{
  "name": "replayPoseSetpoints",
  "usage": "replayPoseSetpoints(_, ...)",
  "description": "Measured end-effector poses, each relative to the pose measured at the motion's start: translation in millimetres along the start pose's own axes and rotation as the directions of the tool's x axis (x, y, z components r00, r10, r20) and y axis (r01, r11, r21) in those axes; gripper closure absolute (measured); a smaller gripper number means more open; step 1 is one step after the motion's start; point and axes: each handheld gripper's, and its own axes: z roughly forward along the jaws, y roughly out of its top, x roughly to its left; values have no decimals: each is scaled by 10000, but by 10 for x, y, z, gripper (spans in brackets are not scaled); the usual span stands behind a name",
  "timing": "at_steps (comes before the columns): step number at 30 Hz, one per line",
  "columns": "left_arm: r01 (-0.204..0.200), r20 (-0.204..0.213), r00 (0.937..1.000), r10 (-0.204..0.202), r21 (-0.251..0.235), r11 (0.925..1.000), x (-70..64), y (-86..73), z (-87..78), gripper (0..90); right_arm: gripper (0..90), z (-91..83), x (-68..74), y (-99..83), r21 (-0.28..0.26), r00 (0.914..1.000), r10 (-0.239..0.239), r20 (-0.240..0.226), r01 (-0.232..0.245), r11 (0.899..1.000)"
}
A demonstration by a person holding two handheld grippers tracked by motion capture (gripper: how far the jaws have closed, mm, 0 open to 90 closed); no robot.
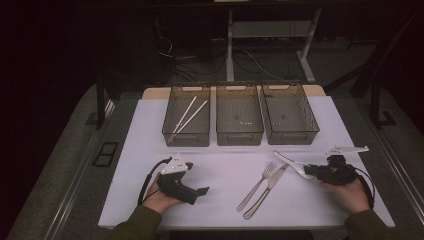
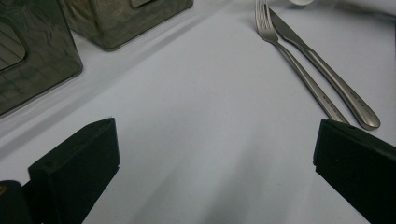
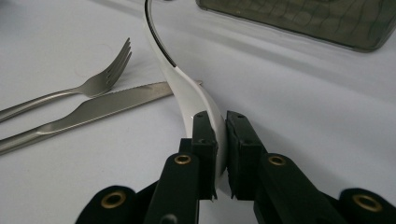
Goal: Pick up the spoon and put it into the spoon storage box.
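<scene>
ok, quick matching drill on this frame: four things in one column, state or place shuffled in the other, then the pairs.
Things:
1. white spoon
2. chopsticks
3. left tongs
4. fork

States or places:
A. open over bare table
B. inside the left bin
C. clamped in the right tongs
D. lying on the table beside the knife

Pairs: 1-C, 2-B, 3-A, 4-D

Olive sleeves; black grippers, brass screws, trailing black cables.
</scene>
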Motion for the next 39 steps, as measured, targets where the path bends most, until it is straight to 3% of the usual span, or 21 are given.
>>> replayPoseSetpoints(9, -63, 76, 10000, 63, -42, 10000, 5, -1, -6, 0, 825, -47, 14, 35, -233, 9996, -284, -66, 282, 9993)
replayPoseSetpoints(26, -58, 112, 9999, 59, -69, 10000, 1, 0, -3, 0, 825, -126, 47, 115, -745, 9994, -325, -153, 313, 9967)
replayPoseSetpoints(39, -45, 133, 9999, 45, 16, 10000, 2, -4, 12, 0, 826, -142, 101, 282, -1193, 9994, -305, -159, 284, 9924)
